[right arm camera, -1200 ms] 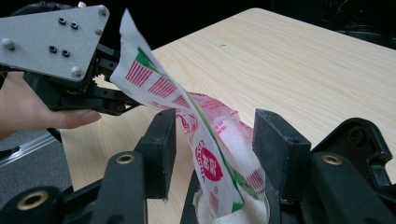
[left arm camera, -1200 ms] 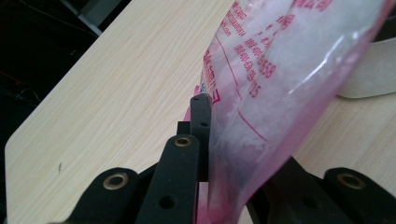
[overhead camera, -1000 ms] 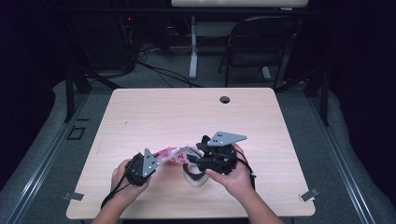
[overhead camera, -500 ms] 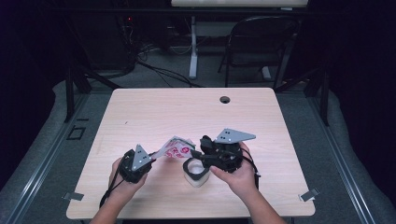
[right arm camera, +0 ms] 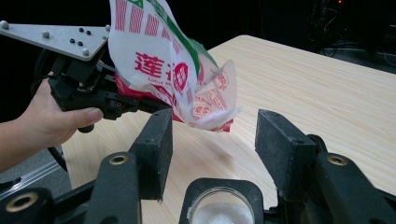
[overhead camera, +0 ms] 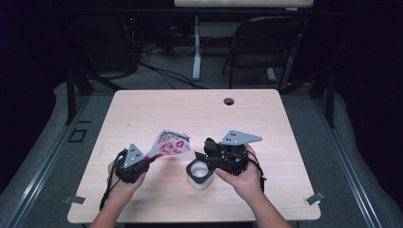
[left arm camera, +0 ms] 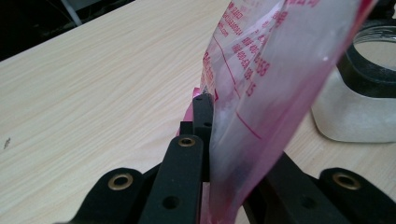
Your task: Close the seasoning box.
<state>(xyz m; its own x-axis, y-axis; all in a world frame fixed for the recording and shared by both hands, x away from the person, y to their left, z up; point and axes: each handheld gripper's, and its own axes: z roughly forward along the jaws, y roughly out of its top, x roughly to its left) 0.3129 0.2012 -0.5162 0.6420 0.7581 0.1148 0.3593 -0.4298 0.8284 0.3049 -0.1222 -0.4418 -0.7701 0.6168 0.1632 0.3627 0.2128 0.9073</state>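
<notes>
The bag [overhead camera: 168, 144], a red and white plastic packet with printed lettering, hangs in the air over the front left part of the table [overhead camera: 190, 114], tilted up toward 1 o'clock from the left gripper [overhead camera: 142, 160]. That gripper has its jaws pressed together on the bag's lower corner; in the left gripper view the clear pink film [left arm camera: 271, 88] is pinched flat between the two black jaws. The person's left hand [overhead camera: 121, 183] wraps the gripper body. Just off the bag's 4 o'clock sits a glass jar [overhead camera: 198, 173] with a black rim and white powder inside, standing upright on the wood. The right gripper [overhead camera: 208, 151] is at the jar's 1 o'clock, jaws spread wide, and in the right gripper view the pads [right arm camera: 156, 144] stand apart above the jar mouth [right arm camera: 222, 210] without touching it. The bag's free end [right arm camera: 205, 109] dangles just beyond them.
</notes>
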